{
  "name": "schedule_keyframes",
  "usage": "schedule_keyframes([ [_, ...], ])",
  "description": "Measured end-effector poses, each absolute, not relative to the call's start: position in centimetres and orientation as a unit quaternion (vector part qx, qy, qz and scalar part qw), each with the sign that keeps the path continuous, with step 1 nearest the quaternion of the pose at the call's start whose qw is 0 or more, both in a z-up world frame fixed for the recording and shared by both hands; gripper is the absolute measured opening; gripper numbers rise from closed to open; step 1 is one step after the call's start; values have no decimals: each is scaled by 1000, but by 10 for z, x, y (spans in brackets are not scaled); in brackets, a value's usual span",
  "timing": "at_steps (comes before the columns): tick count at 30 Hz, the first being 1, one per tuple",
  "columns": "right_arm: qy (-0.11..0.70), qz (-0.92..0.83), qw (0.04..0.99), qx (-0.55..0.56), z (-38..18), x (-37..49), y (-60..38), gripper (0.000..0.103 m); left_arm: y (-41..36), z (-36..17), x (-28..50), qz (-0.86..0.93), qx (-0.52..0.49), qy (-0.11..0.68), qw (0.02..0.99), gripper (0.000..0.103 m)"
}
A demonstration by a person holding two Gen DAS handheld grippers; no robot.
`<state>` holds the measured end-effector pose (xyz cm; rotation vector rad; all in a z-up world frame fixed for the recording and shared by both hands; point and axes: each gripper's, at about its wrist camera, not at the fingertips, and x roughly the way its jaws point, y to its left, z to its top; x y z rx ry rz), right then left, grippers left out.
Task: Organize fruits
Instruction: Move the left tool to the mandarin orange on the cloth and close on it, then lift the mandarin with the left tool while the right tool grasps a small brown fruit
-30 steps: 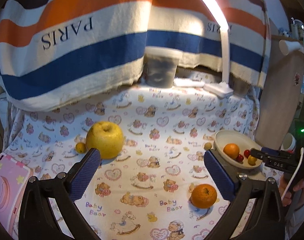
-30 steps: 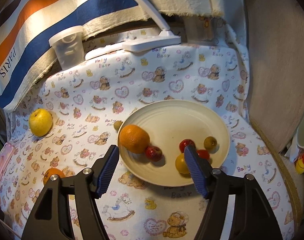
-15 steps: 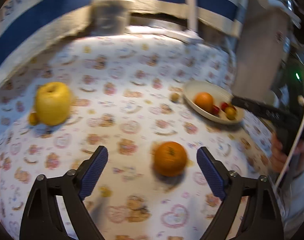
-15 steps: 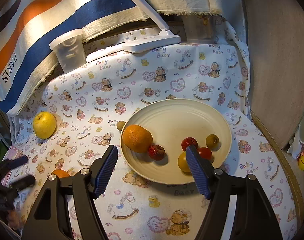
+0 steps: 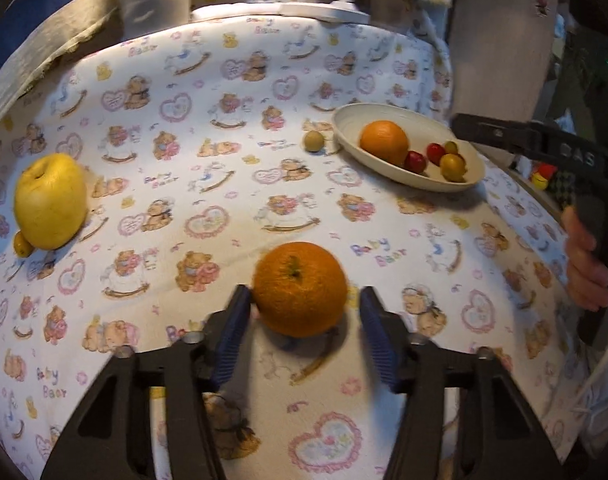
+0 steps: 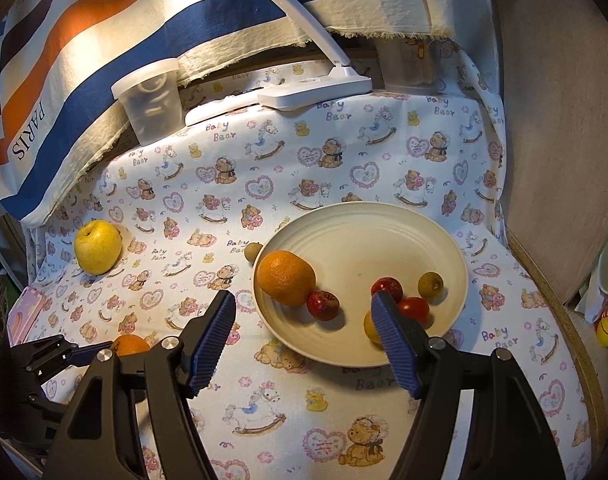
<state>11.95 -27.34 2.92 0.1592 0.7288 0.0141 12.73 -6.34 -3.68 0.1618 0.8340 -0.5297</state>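
Observation:
A loose orange (image 5: pixel 299 288) lies on the bear-print cloth between the fingers of my left gripper (image 5: pixel 304 294). Its jaws are closing: the left pad (image 5: pixel 231 332) is at the orange's skin, and the right pad (image 5: pixel 378 338) still shows a gap. The right wrist view has this orange (image 6: pixel 129 346) at the lower left. A cream plate (image 6: pixel 384 232) holds another orange (image 6: pixel 285 278) and several small red and yellow fruits. My right gripper (image 6: pixel 302 300) hangs open over the plate's near rim, holding nothing. A big yellow fruit (image 5: pixel 49 200) lies far left.
A small greenish fruit (image 5: pixel 314 141) lies just left of the plate, and a tiny yellow one (image 5: pixel 22 245) is against the big yellow fruit. A plastic cup (image 6: pixel 151 100) and a lamp base (image 6: pixel 316 90) stand at the back. A wooden board (image 6: pixel 564 120) lines the right.
My left gripper has dropped and come forward onto the loose orange, and its jaws have narrowed around it. The right gripper has stayed put over the plate.

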Motion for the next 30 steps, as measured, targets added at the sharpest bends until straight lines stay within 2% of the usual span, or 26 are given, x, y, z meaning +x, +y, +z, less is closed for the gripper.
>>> schedule_keyframes([
  [3,356,11,931,83,29,119,-274,72,-57,-37,131,-258,60,403,876,46],
  [8,357,9,930,84,28,120,-274,72,-51,-29,127,-226,85,382,892,46],
  [12,357,14,930,89,28,119,-275,72,-25,-25,140,-188,39,391,900,46],
  [21,356,15,930,93,28,119,-276,72,-1,-33,153,-153,21,396,905,47],
  [24,356,18,929,101,29,118,-278,72,-3,-31,151,-154,31,381,911,48],
  [26,355,17,929,105,30,117,-278,72,-5,-31,152,-153,37,376,913,54],
  [30,354,14,929,107,31,117,-280,72,-4,-35,159,-162,24,393,905,55],
])
